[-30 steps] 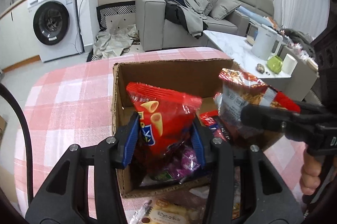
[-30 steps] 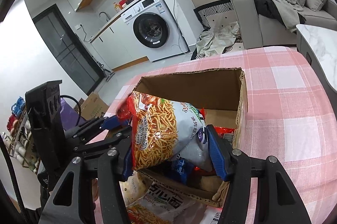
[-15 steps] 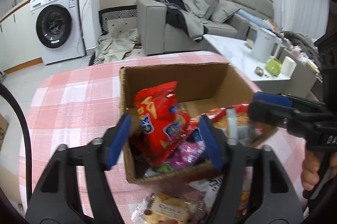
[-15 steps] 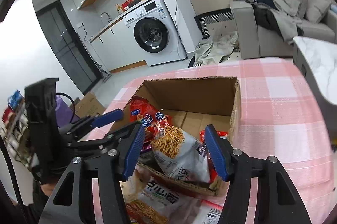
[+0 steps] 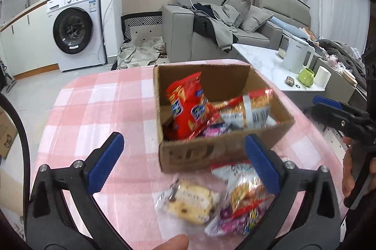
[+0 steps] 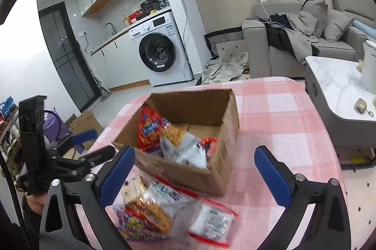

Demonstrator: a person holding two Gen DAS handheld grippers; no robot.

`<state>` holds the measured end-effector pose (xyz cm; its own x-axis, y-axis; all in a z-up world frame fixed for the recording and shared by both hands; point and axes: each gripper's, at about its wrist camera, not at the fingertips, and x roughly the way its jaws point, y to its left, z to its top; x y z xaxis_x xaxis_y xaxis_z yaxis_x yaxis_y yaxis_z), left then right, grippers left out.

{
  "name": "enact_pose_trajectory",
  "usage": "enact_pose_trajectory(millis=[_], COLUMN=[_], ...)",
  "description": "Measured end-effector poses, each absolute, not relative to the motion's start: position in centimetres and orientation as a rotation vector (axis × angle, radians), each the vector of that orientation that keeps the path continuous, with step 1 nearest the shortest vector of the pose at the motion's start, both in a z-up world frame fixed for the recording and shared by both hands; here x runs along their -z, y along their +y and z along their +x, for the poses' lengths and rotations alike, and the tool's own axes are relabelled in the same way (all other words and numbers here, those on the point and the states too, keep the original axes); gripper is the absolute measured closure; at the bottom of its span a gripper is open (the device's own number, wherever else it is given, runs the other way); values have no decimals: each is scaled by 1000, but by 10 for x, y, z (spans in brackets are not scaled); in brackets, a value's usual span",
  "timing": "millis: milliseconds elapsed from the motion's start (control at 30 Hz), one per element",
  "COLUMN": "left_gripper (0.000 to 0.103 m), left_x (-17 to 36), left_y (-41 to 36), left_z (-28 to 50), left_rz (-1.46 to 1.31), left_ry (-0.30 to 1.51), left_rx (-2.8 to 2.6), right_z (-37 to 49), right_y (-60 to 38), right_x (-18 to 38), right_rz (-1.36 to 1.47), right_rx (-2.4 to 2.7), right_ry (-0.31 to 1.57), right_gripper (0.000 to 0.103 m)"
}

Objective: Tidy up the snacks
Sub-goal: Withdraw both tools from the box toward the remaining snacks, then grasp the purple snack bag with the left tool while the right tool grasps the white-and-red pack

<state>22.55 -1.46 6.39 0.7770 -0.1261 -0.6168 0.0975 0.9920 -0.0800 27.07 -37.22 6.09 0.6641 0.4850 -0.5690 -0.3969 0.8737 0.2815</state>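
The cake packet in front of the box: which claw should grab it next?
Probably left. The cake packet lies between the open left claw fingers; the open right claw has it beside one finger.

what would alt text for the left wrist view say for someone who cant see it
An open cardboard box on a pink checked tablecloth holds a red snack bag and other packets. The left gripper, open and empty, frames loose snacks lying in front of the box.
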Motion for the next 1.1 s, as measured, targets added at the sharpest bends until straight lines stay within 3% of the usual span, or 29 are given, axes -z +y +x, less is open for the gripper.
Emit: enact_pose_trajectory(millis=[367, 1100], left_gripper=[1, 1], left_x=[-44, -10], left_y=[-7, -33], left_z=[165, 154], left_rz=[-59, -66], left_ry=[699, 864], left_rx=[118, 189], right_z=[232, 239], right_y=[-380, -370], right_x=[-36, 24], right_rz=[68, 20], right_rx=[-430, -414], right_ry=[731, 922], right_gripper=[0, 0])
